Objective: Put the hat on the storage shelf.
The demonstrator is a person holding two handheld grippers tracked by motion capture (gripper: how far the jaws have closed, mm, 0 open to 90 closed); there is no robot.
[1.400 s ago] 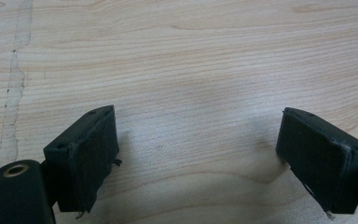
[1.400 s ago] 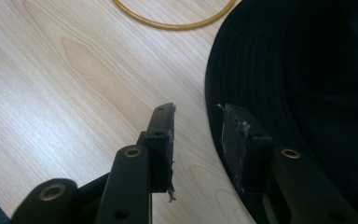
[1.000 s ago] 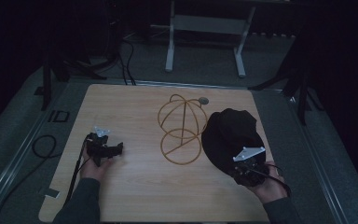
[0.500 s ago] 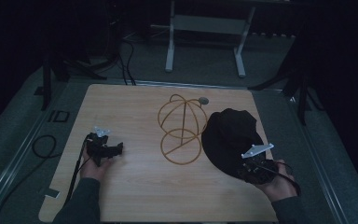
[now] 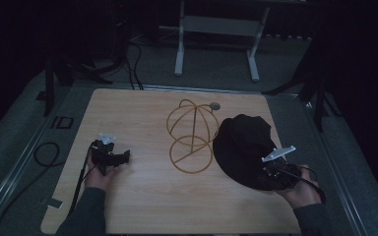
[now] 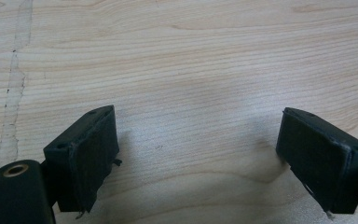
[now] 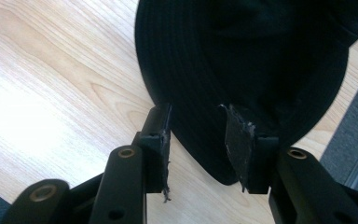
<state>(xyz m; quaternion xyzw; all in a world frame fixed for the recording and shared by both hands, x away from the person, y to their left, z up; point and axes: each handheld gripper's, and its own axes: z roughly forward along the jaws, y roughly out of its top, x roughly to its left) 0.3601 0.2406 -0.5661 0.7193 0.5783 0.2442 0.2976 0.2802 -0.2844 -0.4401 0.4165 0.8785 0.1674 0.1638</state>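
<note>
The right claw (image 7: 198, 149) stands partly open at the near rim of the black hat (image 5: 243, 147), and its jaws have just been opening. In the right gripper view the brim of the hat (image 7: 242, 70) lies between the 2 black jaws; the left pad (image 7: 161, 154) sits just at the brim's edge, while the right pad (image 7: 237, 140) lies against the dark cloth. Whether the pads press on the brim cannot be told. The hat lies on the right part of the wooden counter (image 5: 142, 113), with its near edge at the right claw (image 5: 270, 177). Just left of the hat stands a gold wire frame (image 5: 192, 135), touching or nearly touching its brim.

The left claw (image 6: 198, 158) stands wide, with only bare wood between its 2 jaws. It rests low over the counter's left part (image 5: 115, 158), well apart from the hat.
</note>
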